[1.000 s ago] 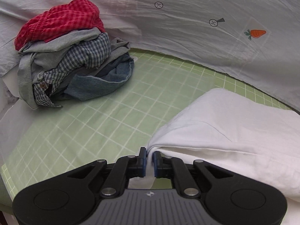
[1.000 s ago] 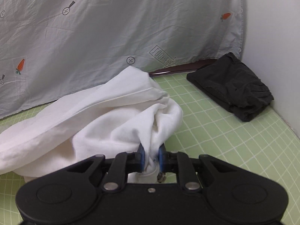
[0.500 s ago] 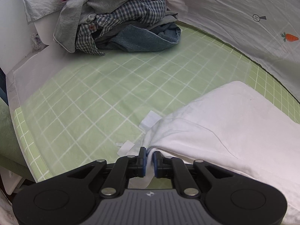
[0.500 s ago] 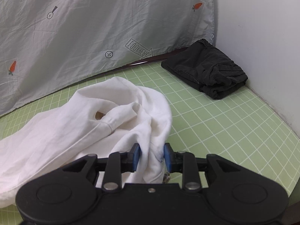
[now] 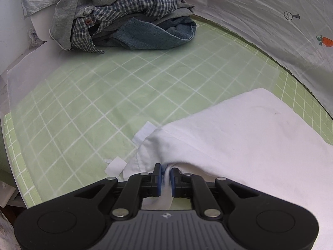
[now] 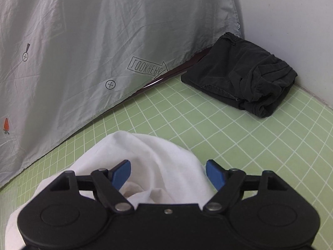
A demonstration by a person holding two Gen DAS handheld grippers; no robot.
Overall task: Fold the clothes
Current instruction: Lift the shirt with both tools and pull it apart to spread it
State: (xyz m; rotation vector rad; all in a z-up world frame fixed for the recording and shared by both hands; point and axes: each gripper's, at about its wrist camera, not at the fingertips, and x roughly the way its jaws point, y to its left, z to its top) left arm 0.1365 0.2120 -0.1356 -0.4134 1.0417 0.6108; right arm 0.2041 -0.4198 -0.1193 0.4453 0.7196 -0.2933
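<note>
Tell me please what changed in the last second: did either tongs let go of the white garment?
The right tongs opened wide and let go of the white garment, which now lies bunched between its blue pads. The left tongs stayed shut on the garment's edge while lowering it toward the green mat. The black folded garment and the clothes pile did not move.

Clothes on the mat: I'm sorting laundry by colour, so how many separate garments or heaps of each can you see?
White garment: 1
Black folded garment: 1
Mixed unfolded pile: 1, pieces uncountable
Total: 3
</note>
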